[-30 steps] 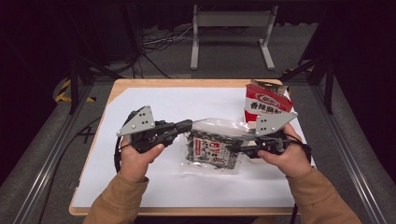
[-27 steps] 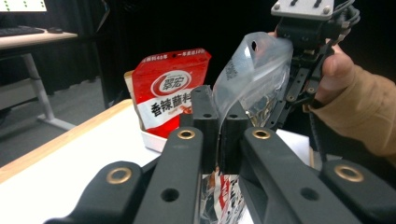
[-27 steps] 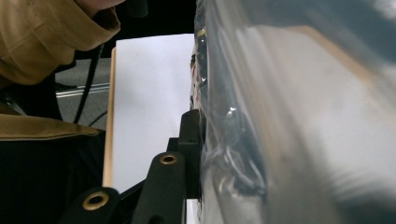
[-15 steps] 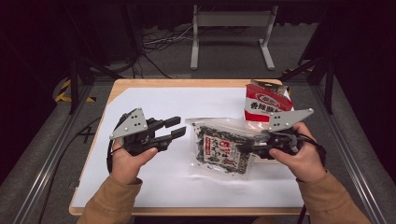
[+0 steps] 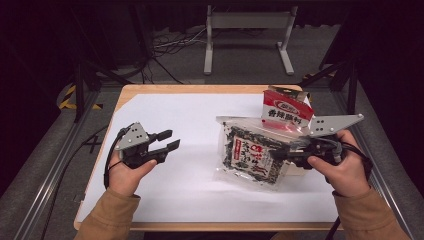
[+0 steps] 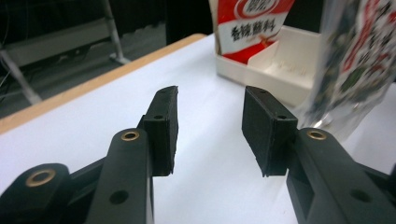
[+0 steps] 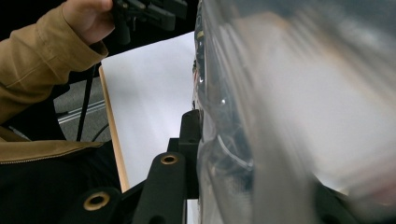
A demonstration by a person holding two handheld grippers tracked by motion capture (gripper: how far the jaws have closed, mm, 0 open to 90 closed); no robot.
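A clear seaweed packet is pinched at its right edge by the right gripper, raised over the table. Behind it, a red sachet stands in a white box. The left gripper, well apart, is held with fingers spread, empty.

Blurred clear packet, far jaw hidden.

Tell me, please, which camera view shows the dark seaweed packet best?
The high view: the whole seaweed packet shows with its label, pinched at its edge by the right gripper. The left gripper view catches one side edge of it; the right gripper view shows blurred clear film up close.
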